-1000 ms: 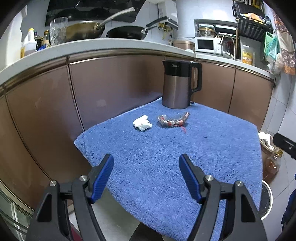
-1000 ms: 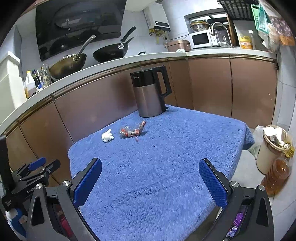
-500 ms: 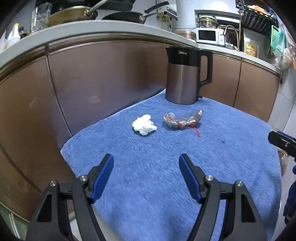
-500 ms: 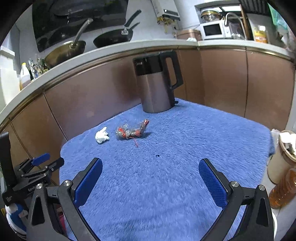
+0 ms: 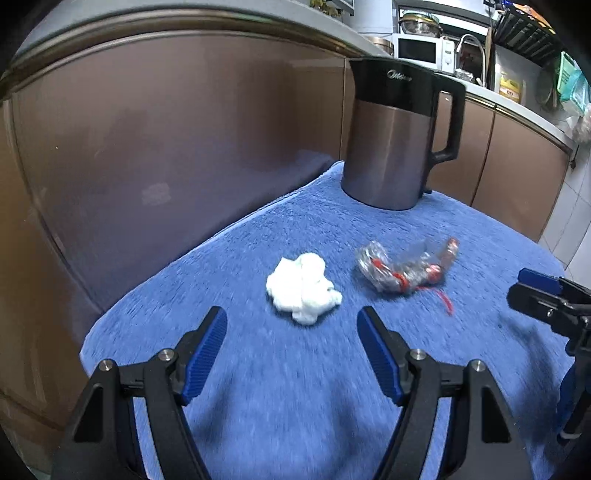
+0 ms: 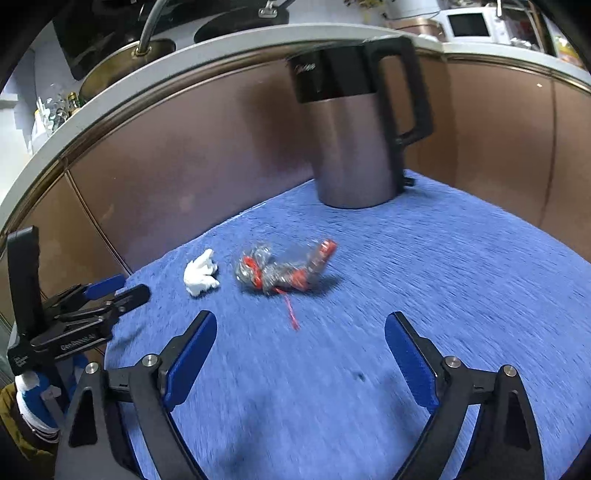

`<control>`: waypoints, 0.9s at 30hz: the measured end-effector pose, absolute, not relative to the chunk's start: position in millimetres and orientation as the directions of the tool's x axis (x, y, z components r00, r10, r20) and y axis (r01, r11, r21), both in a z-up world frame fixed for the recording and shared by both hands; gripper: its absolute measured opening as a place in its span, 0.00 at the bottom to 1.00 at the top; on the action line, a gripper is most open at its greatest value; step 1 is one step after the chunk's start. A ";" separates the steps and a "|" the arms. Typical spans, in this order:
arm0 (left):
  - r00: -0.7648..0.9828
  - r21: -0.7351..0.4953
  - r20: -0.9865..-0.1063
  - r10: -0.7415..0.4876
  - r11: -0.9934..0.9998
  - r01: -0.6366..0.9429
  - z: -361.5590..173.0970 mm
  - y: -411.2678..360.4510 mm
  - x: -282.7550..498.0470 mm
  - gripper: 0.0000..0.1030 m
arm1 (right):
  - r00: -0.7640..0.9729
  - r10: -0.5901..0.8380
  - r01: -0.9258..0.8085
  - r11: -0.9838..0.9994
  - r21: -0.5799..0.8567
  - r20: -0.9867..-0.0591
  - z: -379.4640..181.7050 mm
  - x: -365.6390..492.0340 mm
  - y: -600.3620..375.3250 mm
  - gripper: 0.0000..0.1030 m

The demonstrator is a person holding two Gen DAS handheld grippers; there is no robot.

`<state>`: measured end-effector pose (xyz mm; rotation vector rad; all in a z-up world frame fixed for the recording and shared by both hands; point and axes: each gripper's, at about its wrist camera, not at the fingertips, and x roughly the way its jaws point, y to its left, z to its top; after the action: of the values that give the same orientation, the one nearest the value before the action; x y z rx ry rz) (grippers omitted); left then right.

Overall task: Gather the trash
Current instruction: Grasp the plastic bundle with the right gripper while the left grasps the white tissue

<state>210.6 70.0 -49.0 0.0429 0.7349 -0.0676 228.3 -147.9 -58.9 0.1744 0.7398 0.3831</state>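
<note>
Your surface (image 5: 295, 406) is covered by a blue terry towel that runs to its edges. Brown cabinet fronts (image 5: 166, 147) curve close behind it under a pale countertop (image 6: 110, 110).

White crumpled tissue (image 5: 301, 290) lies on the towel just ahead of your left gripper (image 5: 291, 328), whose fingers (image 5: 207, 350) stand wide apart and hold nothing. Just beside the tissue, on its right, lies a clear plastic wrapper (image 5: 402, 271) with red print and a red string trailing toward you. The two are near but apart.

Your right gripper (image 6: 299, 332) hovers low over the towel, fingers (image 6: 410, 358) wide and empty, with the wrapper ahead and slightly left of centre. Motion blur softens it, so its exact make-up is hard to read.

Electric kettle (image 5: 395, 136), steel body with black top and handle, stands upright at the far edge of the towel, behind the trash.

Room: white microwave (image 5: 421, 51) and a faucet (image 5: 471, 48) on the far countertop; a brass-coloured pan (image 6: 125, 62) and a dark pan (image 6: 240, 22) on the countertop to the left.
</note>
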 end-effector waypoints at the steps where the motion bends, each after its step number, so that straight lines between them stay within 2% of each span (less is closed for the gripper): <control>1: 0.738 0.014 -0.674 -0.046 0.997 0.075 -50.8 70.0 215.9 0.69 | 0.664 0.408 -0.279 0.913 0.299 -0.627 -61.6 238.9 -143.7 0.88; 7: 0.724 0.030 -0.689 -0.038 0.996 0.082 -64.7 59.7 245.1 0.69 | 0.626 0.419 -0.255 0.907 0.336 -0.658 -78.8 281.3 -133.9 0.79; 13: 0.675 0.018 -0.737 -0.037 0.997 0.075 -84.2 54.5 270.2 0.68 | 0.603 0.435 -0.182 0.891 0.416 -0.669 -95.9 313.4 -139.3 0.66; 16: 0.652 -0.009 -0.756 -0.056 0.997 0.076 -89.3 56.5 274.6 0.55 | 0.589 0.450 -0.163 0.880 0.447 -0.671 -101.9 324.3 -140.1 0.56; 18: 0.637 -0.014 -0.768 -0.059 0.997 0.075 -93.2 57.9 276.0 0.44 | 0.580 0.461 -0.162 0.873 0.460 -0.672 -105.1 328.3 -139.3 0.48; 19: 0.633 -0.016 -0.772 -0.061 0.997 0.077 -94.6 57.7 276.6 0.41 | 0.574 0.468 -0.161 0.869 0.468 -0.672 -107.6 330.7 -139.0 0.44; 21: 0.633 -0.014 -0.772 -0.060 0.997 0.078 -94.9 57.8 276.4 0.37 | 0.562 0.481 -0.161 0.861 0.482 -0.673 -111.5 332.4 -138.3 0.30; 27: 0.641 0.009 -0.766 -0.051 0.996 0.090 -95.9 53.2 276.7 0.23 | 0.559 0.498 -0.184 0.854 0.486 -0.663 -113.0 329.3 -135.0 0.17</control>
<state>276.7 53.2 -95.9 0.0476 0.8710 -0.0806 329.3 -135.0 -113.0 0.3861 0.8932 0.4142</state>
